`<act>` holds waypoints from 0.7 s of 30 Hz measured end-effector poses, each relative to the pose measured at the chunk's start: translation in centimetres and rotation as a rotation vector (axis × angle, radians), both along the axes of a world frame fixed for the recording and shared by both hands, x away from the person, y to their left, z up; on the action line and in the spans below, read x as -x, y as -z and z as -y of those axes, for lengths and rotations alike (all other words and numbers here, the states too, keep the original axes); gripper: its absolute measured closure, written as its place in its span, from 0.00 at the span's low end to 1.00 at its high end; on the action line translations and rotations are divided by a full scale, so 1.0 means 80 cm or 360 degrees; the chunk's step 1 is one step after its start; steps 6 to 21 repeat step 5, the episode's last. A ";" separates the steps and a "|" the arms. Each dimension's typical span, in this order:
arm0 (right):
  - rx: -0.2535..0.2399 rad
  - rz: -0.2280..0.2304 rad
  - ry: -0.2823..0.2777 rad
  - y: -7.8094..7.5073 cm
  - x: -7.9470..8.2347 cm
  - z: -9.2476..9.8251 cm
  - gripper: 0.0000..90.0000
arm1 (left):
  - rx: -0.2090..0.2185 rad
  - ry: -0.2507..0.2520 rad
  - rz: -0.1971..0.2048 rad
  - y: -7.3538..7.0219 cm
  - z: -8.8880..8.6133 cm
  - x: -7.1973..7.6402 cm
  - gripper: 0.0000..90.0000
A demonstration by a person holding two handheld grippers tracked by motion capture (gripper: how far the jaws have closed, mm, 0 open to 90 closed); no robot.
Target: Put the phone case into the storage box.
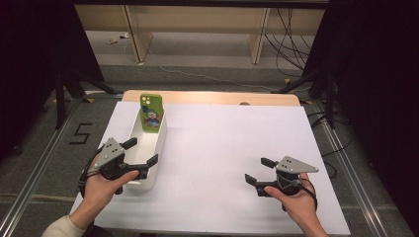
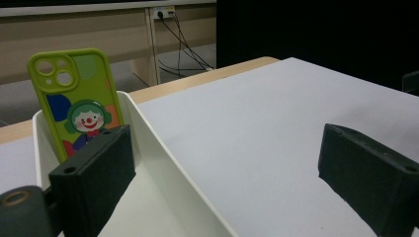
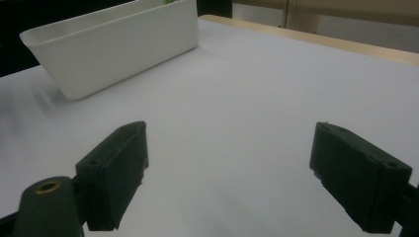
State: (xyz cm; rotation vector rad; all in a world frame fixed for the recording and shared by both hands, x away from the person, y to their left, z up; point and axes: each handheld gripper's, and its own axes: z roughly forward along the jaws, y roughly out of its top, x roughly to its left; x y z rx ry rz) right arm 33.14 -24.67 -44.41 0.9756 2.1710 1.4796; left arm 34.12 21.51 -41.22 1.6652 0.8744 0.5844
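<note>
Phone (image 1: 151, 113): a phone in a green cartoon case stands nearly upright at the far end of the white bin (image 1: 157, 148), leaning against its end wall, camera holes at the top.
Bin: a long, narrow plastic tub on the left half of the worktop (image 1: 227, 148), its long side running away from the person.
Handling, phone: likely stiff and fairly light for its size; the rubbery case should give good friction, though the glass face under it is breakable if dropped.
Where to hold: judged best across the two long edges of the upper half, which stands clear above the bin rim; the lower half is hemmed in by the walls.
Handling, bin: light, thin-walled, probably slides easily on the smooth sheet if nudged.
Left gripper (image 1: 140, 152): fingers (image 2: 94, 173) spread wide, empty, straddling the bin's right wall at its near end, one finger inside and one out over the worktop; whether a finger touches the wall I cannot tell.
Right gripper (image 1: 258, 170): fingers (image 3: 116, 170) wide apart, holding nothing, over bare worktop, well apart from the bin.
</note>
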 end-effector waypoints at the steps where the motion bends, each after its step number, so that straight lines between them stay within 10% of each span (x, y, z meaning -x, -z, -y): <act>1: 0.0000 0.0002 0.0000 0.000 0.000 0.000 0.18 | 0.0002 0.0000 0.0001 0.000 0.000 0.000 0.08; 21: -0.0004 0.0002 0.0003 0.000 0.000 0.000 0.18 | 0.0010 0.0005 -0.0004 0.000 0.000 -0.001 0.08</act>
